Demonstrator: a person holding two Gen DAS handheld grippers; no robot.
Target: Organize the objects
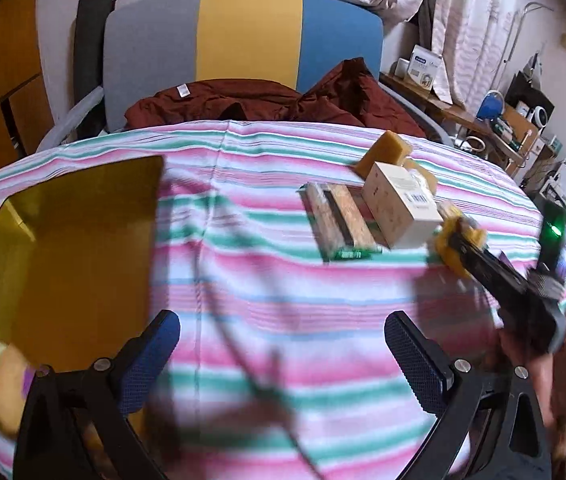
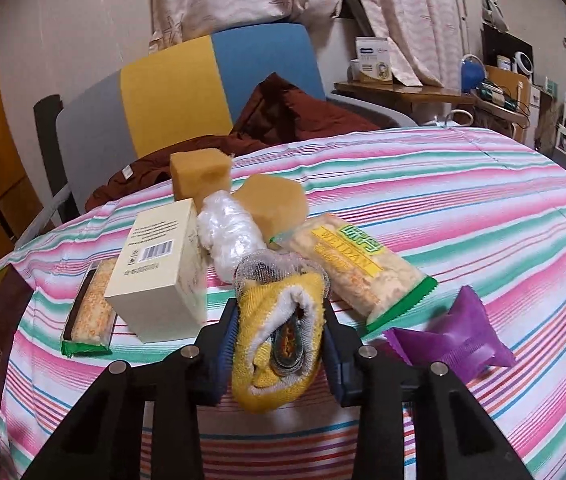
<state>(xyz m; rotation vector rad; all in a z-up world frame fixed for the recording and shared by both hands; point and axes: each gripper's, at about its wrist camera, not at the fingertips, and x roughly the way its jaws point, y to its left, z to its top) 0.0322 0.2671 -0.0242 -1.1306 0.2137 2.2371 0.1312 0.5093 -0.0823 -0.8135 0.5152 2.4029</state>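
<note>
We see the right gripper (image 2: 281,344) pinching a rolled yellow-and-white terry cloth (image 2: 279,340) between its blue pads, just above the striped pink, green and white tablecloth (image 2: 463,200) and beside the cream rectangular cardboard box (image 2: 159,276). The left gripper (image 1: 283,344) has its fingers spread wide with nothing between them, next to the open yellow-lined box (image 1: 71,248). Behind the cloth we note a green-edged rice cracker packet (image 2: 357,266) and a purple foil sachet (image 2: 459,338).

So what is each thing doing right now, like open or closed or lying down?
left gripper: open, holding nothing
right gripper: shut on the yellow cloth roll
yellow cloth roll: squeezed between the fingers
cream box: closed, lying on its side
yellow bin: open
rice cracker pack: sealed, lying flat
purple packet: sealed
</note>
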